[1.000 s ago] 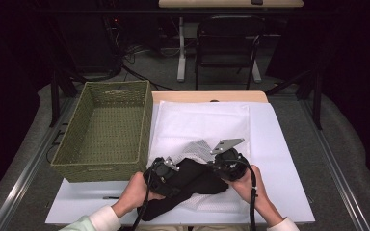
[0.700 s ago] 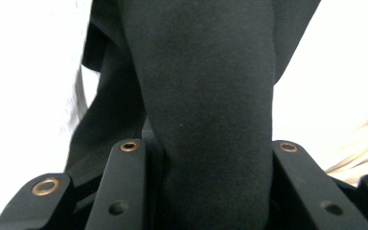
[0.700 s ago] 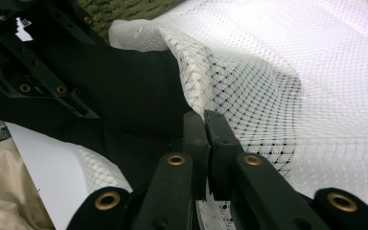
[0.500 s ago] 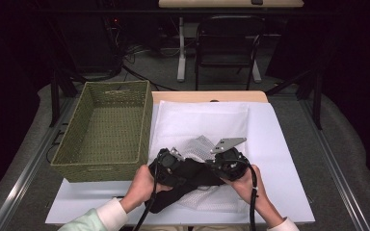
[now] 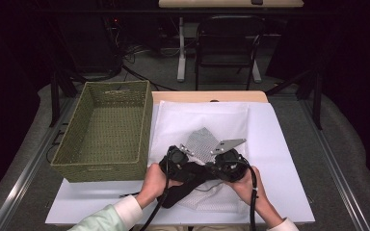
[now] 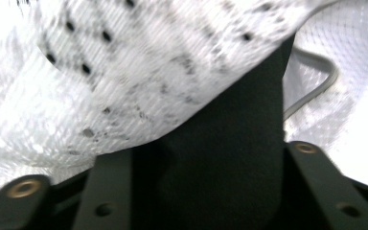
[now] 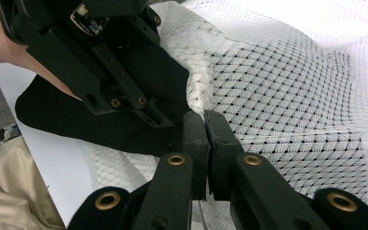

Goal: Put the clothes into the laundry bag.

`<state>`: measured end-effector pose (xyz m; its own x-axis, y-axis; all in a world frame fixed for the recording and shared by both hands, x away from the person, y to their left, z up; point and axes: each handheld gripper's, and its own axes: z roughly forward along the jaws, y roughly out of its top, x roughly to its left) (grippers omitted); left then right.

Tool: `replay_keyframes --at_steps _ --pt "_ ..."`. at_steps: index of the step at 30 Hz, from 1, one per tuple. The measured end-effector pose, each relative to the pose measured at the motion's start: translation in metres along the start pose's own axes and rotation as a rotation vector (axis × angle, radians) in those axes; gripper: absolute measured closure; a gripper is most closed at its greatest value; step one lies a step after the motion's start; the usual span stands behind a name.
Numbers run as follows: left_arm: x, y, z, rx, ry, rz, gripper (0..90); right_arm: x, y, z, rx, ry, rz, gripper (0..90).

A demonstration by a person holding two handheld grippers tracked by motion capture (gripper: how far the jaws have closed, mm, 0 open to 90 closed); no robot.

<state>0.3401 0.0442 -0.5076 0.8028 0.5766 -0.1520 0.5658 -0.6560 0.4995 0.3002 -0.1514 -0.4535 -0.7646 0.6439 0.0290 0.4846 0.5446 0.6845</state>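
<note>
A white dotted mesh bag (image 5: 203, 144) lies near the front of the table, its near edge lifted. My right gripper (image 5: 213, 163) is shut on that edge; in the right gripper view the jaws (image 7: 205, 125) meet with the mesh (image 7: 292, 96) pinched between them. A black cloth (image 5: 180, 190) trails from the bag's mouth toward the person. My left gripper (image 5: 185, 166) reaches under the raised mesh (image 6: 148, 72). Its jaws (image 6: 211, 158) have just been opening and stand apart, with the black cloth (image 6: 220, 134) bunched between them.
A green woven basket (image 5: 103, 130) stands on the left, empty inside. A white sheet (image 5: 279, 159) covers the table, with bare room to the right and behind the bag. A chair (image 5: 226, 48) and cables stand beyond the far edge.
My left gripper has moved right and slightly away, toward the right gripper, carrying the black cloth further under the mesh. The right gripper has stayed put.
</note>
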Motion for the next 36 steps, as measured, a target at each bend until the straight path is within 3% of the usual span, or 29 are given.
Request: replay_keyframes --at_steps 2,4,6,8,13,14,17,19,22,24,28,29,34,36 --pt "0.001 -0.003 -0.004 0.018 -0.023 0.01 42.7 -0.001 -0.001 0.0 -0.001 0.002 0.007 88.5" --pt "0.0 -0.007 -0.011 0.015 -0.014 0.03 33.5 -0.002 -0.001 0.0 -0.003 -0.002 0.006 88.5" --pt "-0.003 -0.011 -0.019 0.017 -0.02 0.04 30.5 -0.002 -0.001 0.0 -0.002 -0.002 0.006 88.5" --pt "-0.008 -0.02 -0.031 0.015 0.001 0.073 24.1 -0.002 -0.001 0.0 0.001 -0.005 0.008 88.4" --pt "-0.008 -0.02 -0.031 0.015 0.001 0.073 22.2 -0.003 -0.001 0.0 -0.002 -0.007 0.007 88.4" --pt "-0.015 -0.043 -0.04 0.055 0.017 0.082 22.2 -0.003 -0.001 0.0 -0.002 -0.007 0.007 88.4" --pt "-0.015 -0.057 -0.036 0.073 0.023 0.077 19.4 -0.007 -0.002 0.001 0.002 -0.008 0.014 88.3" --pt "-0.013 -0.064 -0.03 0.054 0.013 0.058 24.4 -0.006 -0.002 0.002 0.007 -0.006 0.008 88.4" --pt "-0.007 -0.068 -0.024 0.01 -0.008 0.021 40.1 -0.005 -0.002 0.003 0.01 -0.004 0.008 88.3" --pt "-0.004 -0.069 -0.021 -0.017 -0.011 0.017 52.6 -0.005 -0.002 0.003 0.015 -0.001 0.008 88.4" --pt "-0.005 -0.066 -0.021 -0.026 -0.026 0.025 65.8 -0.005 -0.002 0.003 0.012 0.0 0.009 88.4" --pt "-0.006 -0.063 -0.021 -0.022 -0.048 0.012 67.4 -0.005 -0.002 0.003 0.01 0.005 0.012 88.4" --pt "-0.012 -0.047 -0.022 -0.051 -0.034 0.04 68.6 -0.001 0.0 0.002 0.002 0.016 0.014 88.4" --pt "-0.012 -0.041 -0.02 -0.065 -0.04 0.033 68.8 -0.001 0.0 0.001 -0.004 0.02 0.013 88.4"
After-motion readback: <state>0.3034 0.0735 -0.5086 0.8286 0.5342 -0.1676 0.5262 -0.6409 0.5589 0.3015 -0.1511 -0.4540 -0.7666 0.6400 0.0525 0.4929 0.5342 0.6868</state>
